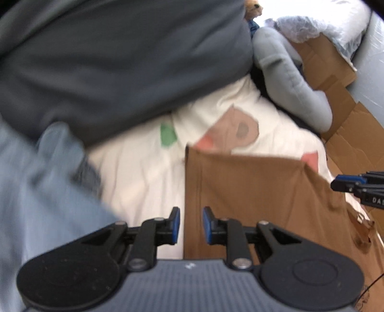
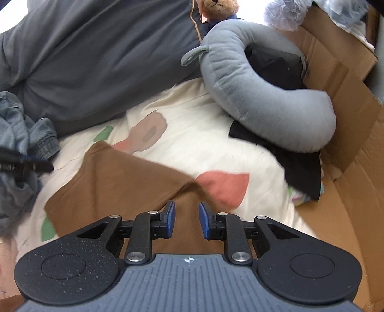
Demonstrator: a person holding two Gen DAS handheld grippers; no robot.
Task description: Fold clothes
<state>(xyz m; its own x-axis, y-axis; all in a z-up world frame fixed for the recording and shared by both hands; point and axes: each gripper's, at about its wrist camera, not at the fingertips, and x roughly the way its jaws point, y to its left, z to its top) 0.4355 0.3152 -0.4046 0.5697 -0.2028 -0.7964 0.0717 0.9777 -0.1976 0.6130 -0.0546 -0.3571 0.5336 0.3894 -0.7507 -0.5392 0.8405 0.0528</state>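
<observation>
Left gripper (image 1: 190, 225): blue pads a little apart, nothing between them, poised over the left edge of the brown garment (image 1: 252, 192). Right gripper (image 2: 186, 220): pads likewise parted, empty, above the same brown cloth.

Dark grey duvet (image 2: 96, 60), soft, heavy folds, across the far side. White sheet (image 2: 192, 124), smooth cotton, printed with pink, green and tan patches. Cardboard box (image 2: 348, 96), creased, at right. Brown garment lies flat on the sheet, folded, straight-edged, matte knit. Grey neck pillow (image 2: 264, 96), plush, curved, over black cloth (image 2: 302, 168). Blue-grey crumpled clothes (image 2: 14, 134) at left. Teddy bear (image 2: 218, 8) at the top edge.
</observation>
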